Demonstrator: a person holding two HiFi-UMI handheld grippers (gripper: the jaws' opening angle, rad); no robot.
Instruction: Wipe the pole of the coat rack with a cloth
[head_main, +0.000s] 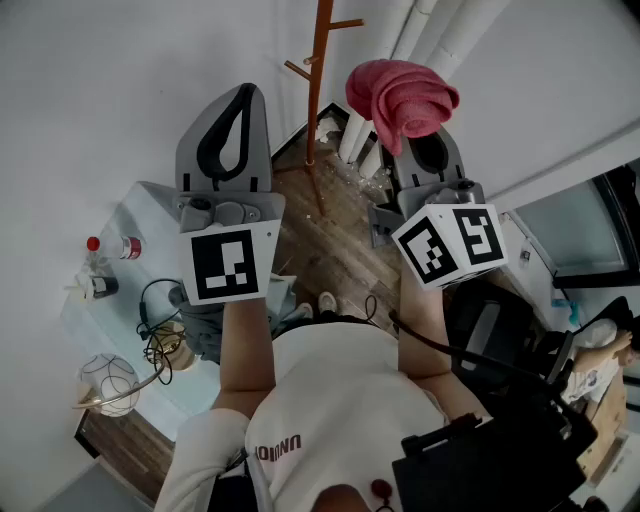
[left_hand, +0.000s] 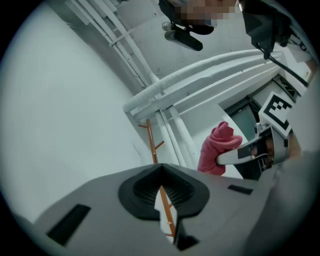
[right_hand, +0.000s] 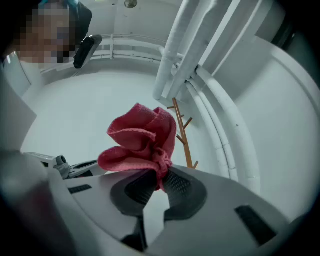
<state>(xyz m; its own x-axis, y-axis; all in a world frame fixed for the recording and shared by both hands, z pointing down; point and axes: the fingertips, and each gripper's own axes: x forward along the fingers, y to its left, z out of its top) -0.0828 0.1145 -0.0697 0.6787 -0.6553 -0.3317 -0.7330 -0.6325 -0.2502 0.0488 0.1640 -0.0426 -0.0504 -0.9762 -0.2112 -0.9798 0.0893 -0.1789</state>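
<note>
The orange wooden coat rack (head_main: 317, 70) stands in the room's corner, its pole (left_hand: 152, 145) upright with short pegs. A crumpled pink cloth (head_main: 400, 95) is pinched in my right gripper (head_main: 428, 140), which is shut on it; the cloth (right_hand: 140, 137) bulges above the jaws, just left of the coat rack (right_hand: 183, 135) behind it. My left gripper (head_main: 244, 95) is held up left of the pole, shut with nothing in it, and short of the rack. In the left gripper view the pole shows through the slit below the touching tips of the left gripper (left_hand: 161, 170), and the cloth (left_hand: 218, 150) is at the right.
White pipes (head_main: 405, 30) run up the corner right of the rack, with debris on the wooden floor (head_main: 340, 240) at their foot. A glass-topped table (head_main: 115, 310) at the left carries a bottle (head_main: 110, 247), cables and a wire ball (head_main: 108, 385). A black chair (head_main: 500, 330) is at the right.
</note>
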